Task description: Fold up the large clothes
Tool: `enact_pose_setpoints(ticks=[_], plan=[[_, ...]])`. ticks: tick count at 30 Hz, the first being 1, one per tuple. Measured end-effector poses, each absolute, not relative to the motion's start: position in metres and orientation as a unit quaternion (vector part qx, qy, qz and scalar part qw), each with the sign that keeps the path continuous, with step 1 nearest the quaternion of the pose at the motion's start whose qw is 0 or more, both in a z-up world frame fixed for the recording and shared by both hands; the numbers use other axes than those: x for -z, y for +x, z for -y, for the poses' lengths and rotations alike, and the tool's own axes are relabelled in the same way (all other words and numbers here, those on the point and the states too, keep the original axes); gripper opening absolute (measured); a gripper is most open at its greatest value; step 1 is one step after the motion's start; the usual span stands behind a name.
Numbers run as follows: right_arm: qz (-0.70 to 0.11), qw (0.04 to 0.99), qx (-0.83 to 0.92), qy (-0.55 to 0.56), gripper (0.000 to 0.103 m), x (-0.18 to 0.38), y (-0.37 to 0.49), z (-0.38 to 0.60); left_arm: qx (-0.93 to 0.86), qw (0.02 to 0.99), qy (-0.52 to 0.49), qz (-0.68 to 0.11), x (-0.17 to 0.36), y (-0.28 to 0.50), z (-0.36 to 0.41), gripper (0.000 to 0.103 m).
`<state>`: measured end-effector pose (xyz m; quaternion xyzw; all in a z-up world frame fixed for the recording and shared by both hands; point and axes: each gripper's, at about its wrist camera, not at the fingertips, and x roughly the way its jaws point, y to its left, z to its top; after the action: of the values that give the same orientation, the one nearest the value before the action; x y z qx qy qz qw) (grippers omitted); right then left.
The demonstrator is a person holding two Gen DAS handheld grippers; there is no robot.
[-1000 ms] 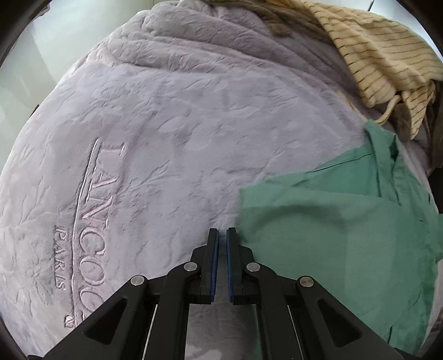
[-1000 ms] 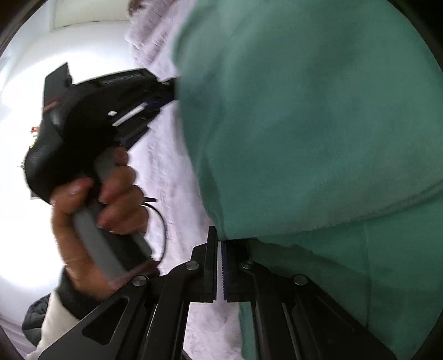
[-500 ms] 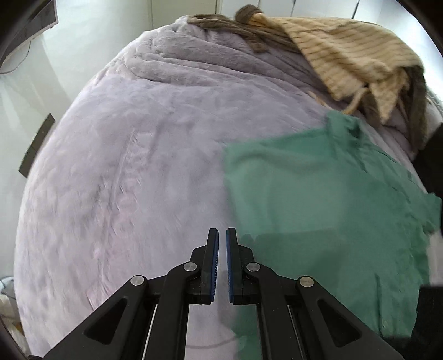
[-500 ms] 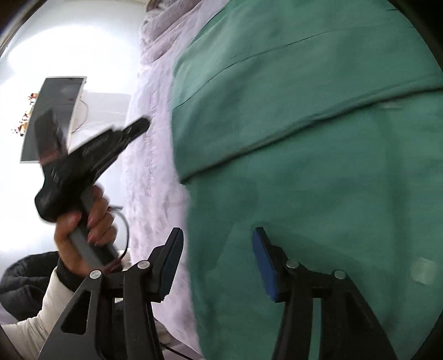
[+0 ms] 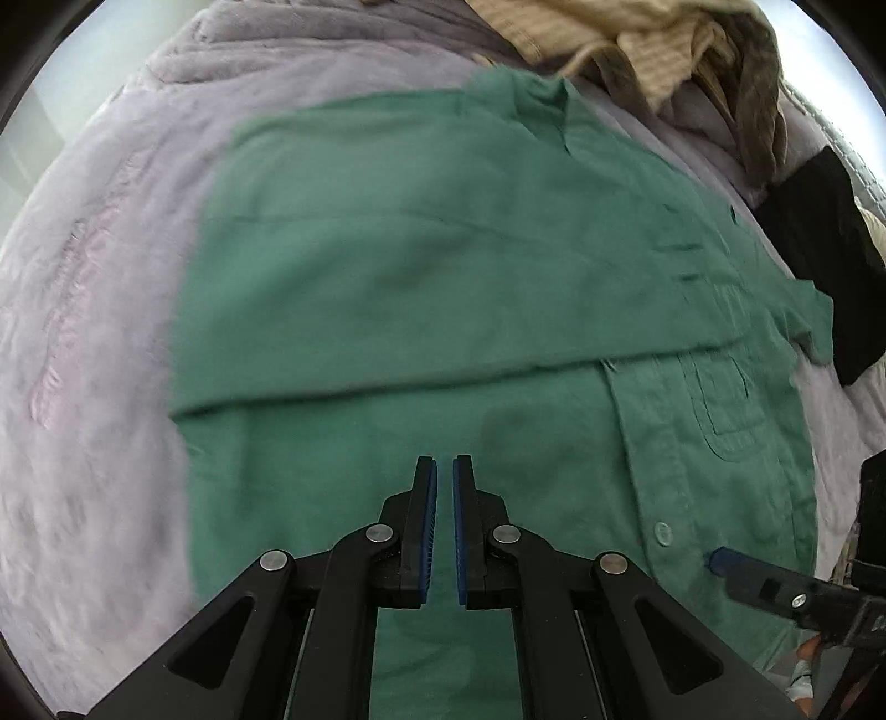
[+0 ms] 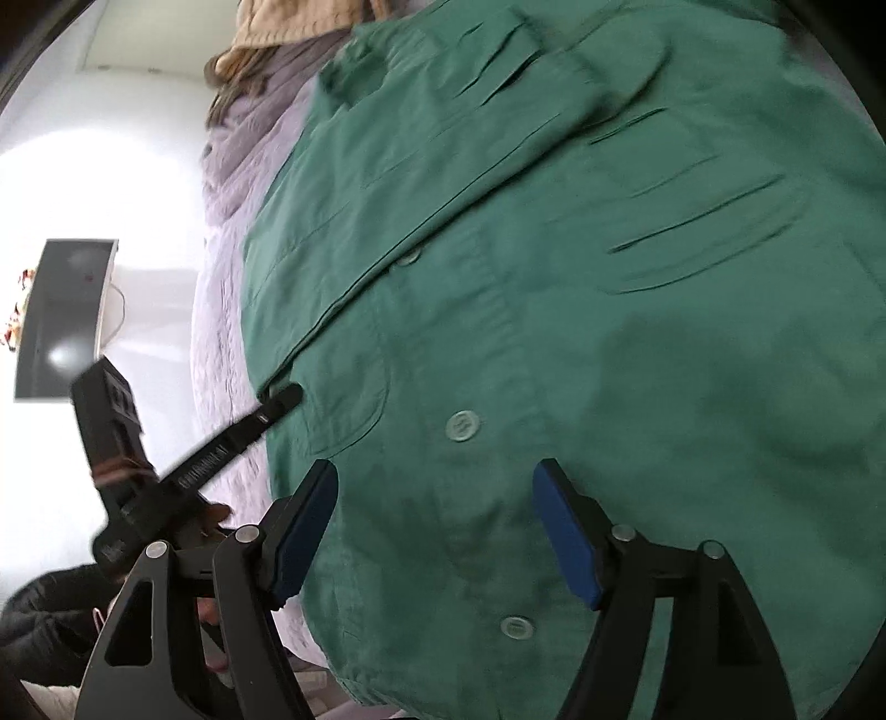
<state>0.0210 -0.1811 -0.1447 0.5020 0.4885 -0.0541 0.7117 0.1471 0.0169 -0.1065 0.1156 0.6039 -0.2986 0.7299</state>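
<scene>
Lying green shirt (image 5: 443, 266), blanket (image 5: 83, 387) lettering seemingly blurred

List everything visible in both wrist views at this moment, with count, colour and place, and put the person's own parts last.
Button-up shirt: one, green, spread on the blanket with one side folded over; chest pocket and pale buttons showing.
Plush blanket: one, lilac-grey, under the shirt.
Striped garment: one, cream-yellow, heaped at the far end.
Dark garment: one, black, beside the shirt's far-right edge.
Wall screen: one, dark, on the white wall in the right wrist view.
Left gripper: black with blue pads, shut on nothing, over the shirt.
Right gripper: black with blue pads, open, over the button placket.
</scene>
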Motion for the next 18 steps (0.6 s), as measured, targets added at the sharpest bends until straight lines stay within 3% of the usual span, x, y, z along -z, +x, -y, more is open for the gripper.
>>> enact_pose_setpoints(ticks=[8,9,10,11,15,16,18], plan=[[-0.475,0.709,0.07,0.517,0.076,0.147,-0.015,0.225,0.309,0.714,0.141,-0.612,0.118,0.115,0.023,0.007],[-0.474,0.709,0.072,0.518,0.076,0.147,-0.017,0.23,0.311,0.713,0.143,-0.611,0.118,0.112,0.028,0.014],[-0.472,0.709,0.075,0.518,0.076,0.148,-0.02,0.235,0.312,0.714,0.145,-0.61,0.118,0.108,0.034,0.034],[-0.471,0.709,0.078,0.519,0.076,0.149,-0.024,0.241,0.309,0.714,0.145,-0.611,0.118,0.105,0.04,0.099],[-0.463,0.711,0.082,0.523,0.077,0.146,-0.041,0.26,0.31,0.729,0.146,-0.592,0.112,0.098,0.061,0.102],[-0.461,0.711,0.084,0.524,0.084,0.146,-0.043,0.266,0.31,0.729,0.149,-0.591,0.111,0.096,0.066,0.102],[-0.457,0.713,0.089,0.525,0.087,0.145,-0.05,0.277,0.31,0.728,0.159,-0.59,0.11,0.094,0.076,0.102]])
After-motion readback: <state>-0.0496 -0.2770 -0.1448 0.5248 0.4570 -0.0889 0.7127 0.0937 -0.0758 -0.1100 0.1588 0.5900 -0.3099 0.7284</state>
